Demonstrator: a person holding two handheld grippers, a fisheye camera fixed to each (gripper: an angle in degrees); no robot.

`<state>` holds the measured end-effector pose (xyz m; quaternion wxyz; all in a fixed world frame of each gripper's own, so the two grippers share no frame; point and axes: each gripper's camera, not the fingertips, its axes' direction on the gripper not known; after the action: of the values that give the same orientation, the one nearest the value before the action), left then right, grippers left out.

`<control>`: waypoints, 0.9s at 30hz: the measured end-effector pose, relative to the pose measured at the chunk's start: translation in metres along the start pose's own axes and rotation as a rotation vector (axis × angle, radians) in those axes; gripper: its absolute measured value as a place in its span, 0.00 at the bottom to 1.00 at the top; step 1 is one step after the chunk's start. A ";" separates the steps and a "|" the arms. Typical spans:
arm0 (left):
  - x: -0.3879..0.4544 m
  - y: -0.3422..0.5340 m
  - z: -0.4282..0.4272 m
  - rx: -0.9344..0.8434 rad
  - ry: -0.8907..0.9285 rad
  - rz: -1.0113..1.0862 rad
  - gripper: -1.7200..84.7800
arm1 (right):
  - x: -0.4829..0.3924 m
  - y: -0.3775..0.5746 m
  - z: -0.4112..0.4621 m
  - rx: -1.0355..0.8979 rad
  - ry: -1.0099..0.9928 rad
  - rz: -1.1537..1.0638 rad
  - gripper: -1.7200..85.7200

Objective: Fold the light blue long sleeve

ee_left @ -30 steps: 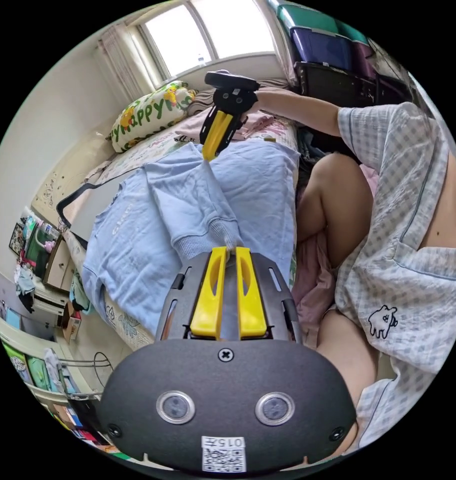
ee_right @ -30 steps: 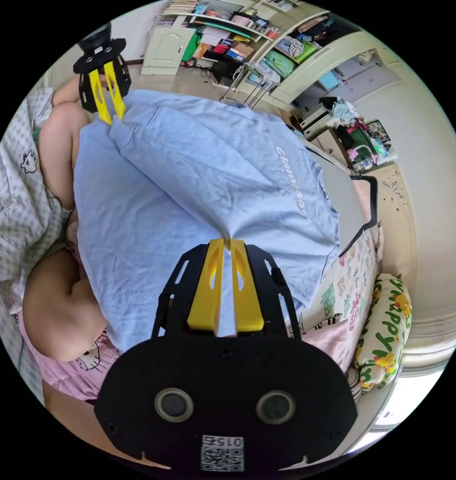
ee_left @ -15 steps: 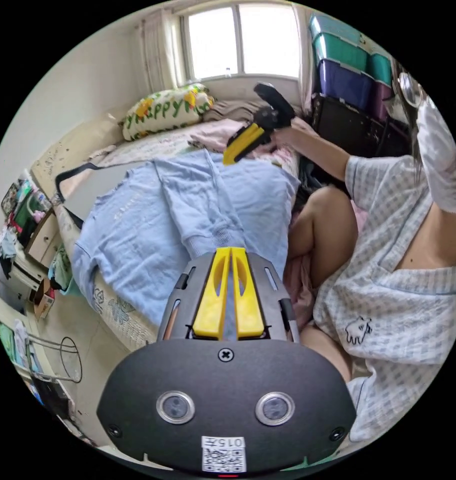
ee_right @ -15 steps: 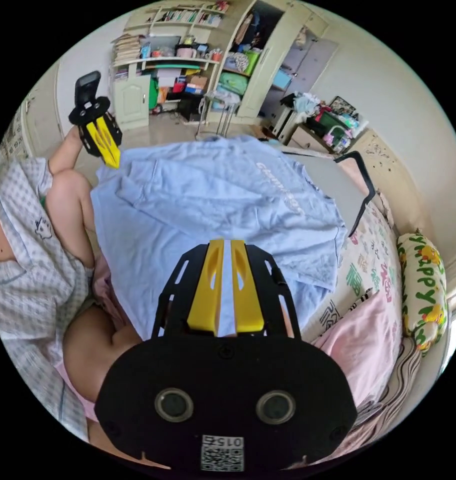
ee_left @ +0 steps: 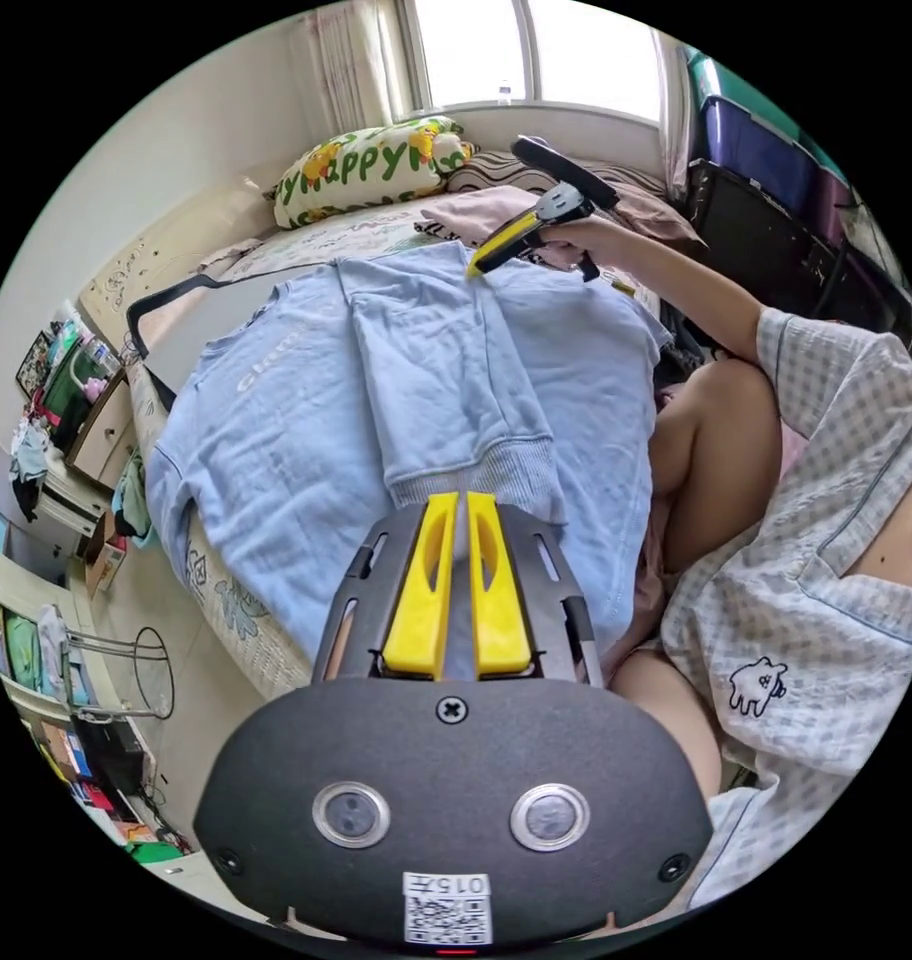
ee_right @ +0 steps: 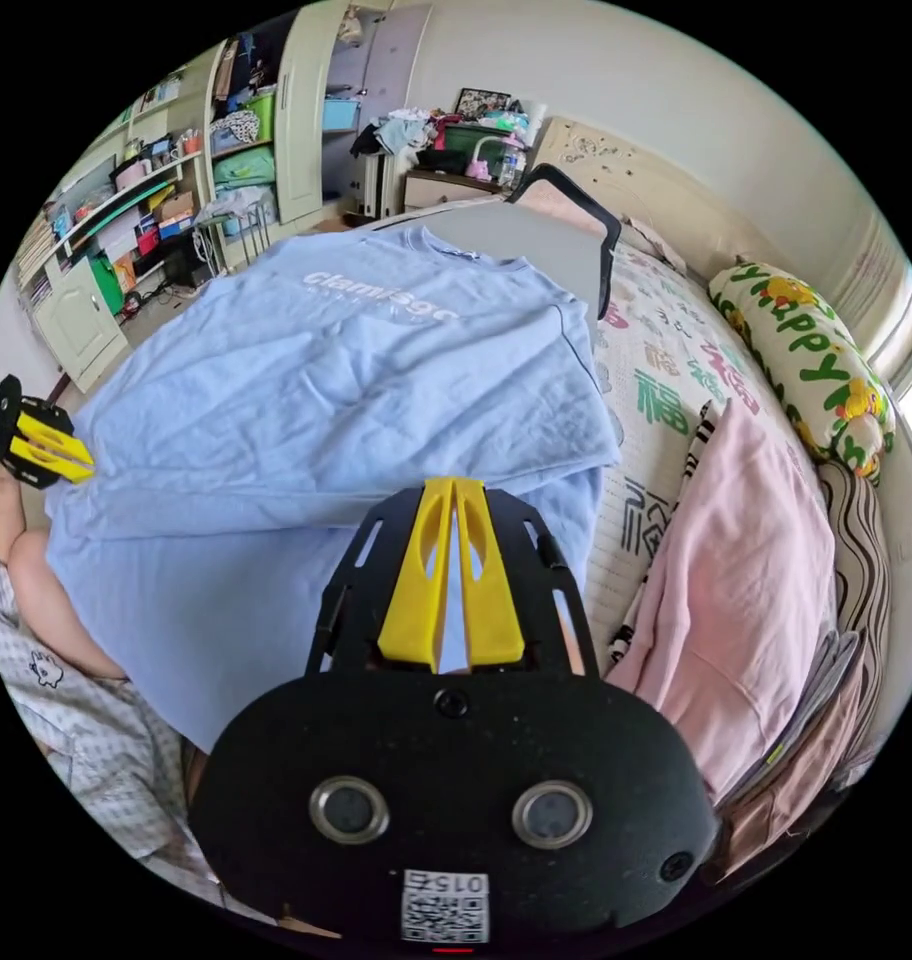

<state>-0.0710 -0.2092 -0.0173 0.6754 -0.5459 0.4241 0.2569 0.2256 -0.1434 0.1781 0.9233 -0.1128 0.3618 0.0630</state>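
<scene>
Currently the left gripper has its yellow jaws nearly pressed together, a thin gap between them, nothing pinched; the ribbed cuff of the folded-in sleeve lies just beyond the tips. Right gripper: jaws likewise almost together, holding nothing, tips over the light blue long sleeve shirt. The shirt lies spread flat on the bed, one sleeve folded across its body. To the right of the right jaws, a pink cloth; farther out, a printed pillow. A grey board lies under the shirt collar.
</scene>
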 end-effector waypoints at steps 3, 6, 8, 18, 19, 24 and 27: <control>-0.009 0.005 -0.018 0.114 0.011 -0.070 0.05 | 0.020 -0.018 -0.018 0.083 0.008 0.027 0.01; -0.028 0.009 -0.021 0.195 -0.056 -0.187 0.08 | 0.040 -0.055 -0.021 0.131 0.043 0.076 0.02; -0.038 0.005 -0.010 0.177 -0.064 -0.238 0.10 | 0.056 -0.092 -0.003 0.099 0.068 0.123 0.06; -0.040 -0.004 0.018 0.116 0.017 -0.211 0.07 | 0.105 -0.199 0.106 -0.133 0.044 0.336 0.13; -0.040 -0.004 0.020 0.106 0.022 -0.211 0.07 | 0.106 -0.205 0.116 -0.165 0.070 0.336 0.11; -0.049 -0.006 0.027 0.077 0.070 -0.212 0.05 | 0.105 -0.221 0.129 -0.158 0.146 0.307 0.08; -0.050 -0.006 0.025 0.061 0.071 -0.215 0.04 | 0.104 -0.225 0.135 -0.149 0.176 0.309 0.08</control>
<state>-0.0839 -0.1810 0.0298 0.7001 -0.5761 0.3943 0.1502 0.4344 -0.3233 0.2396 0.8565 -0.1291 0.4484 0.2207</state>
